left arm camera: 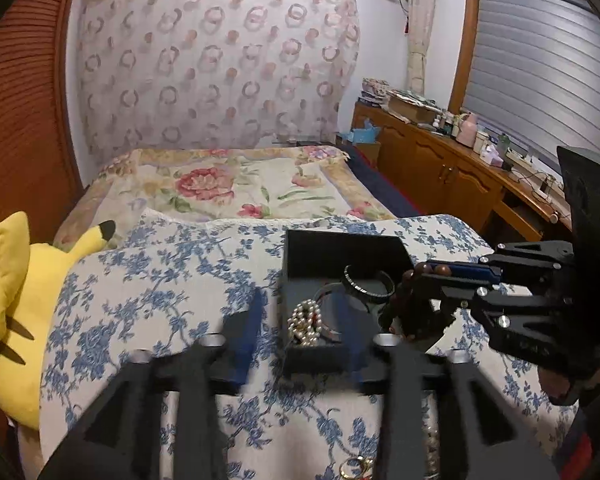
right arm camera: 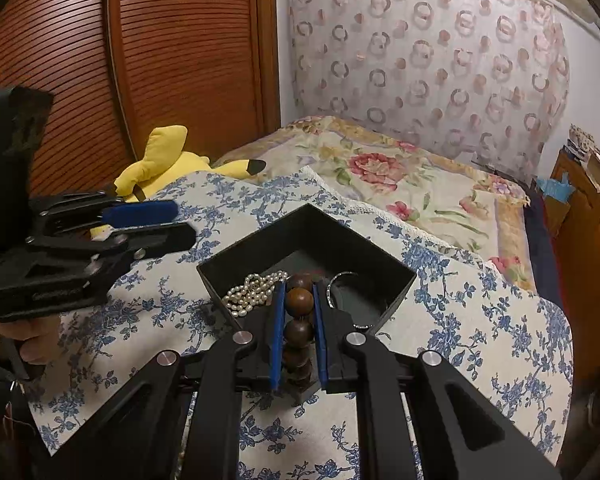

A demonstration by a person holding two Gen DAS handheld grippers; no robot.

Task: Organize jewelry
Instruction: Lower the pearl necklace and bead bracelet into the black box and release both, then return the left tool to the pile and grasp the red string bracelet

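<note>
Over the black box (right arm camera: 300, 232) on the bed's blue-flowered cloth (right arm camera: 480, 320): right tool (right arm camera: 298, 312) clamped nearly shut on a brown wooden bead strand (right arm camera: 299, 300); left tool (left arm camera: 300, 312) half open, empty. Pearls (right arm camera: 256, 290) and bangle (left arm camera: 368, 282) already inside. Best lowered over the bare floor of the box, clear of the pearls, then released low, so no beads drape over the rim.

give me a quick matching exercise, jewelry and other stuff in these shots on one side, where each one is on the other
1. white pearl strand
2. brown wooden bead bracelet
3. yellow plush toy
4. open black box

a. between the right gripper's blue pads
b. on the blue floral cloth
c. lying in the box
d. beside the wooden wardrobe

Pairs: 1-c, 2-a, 3-d, 4-b
</note>
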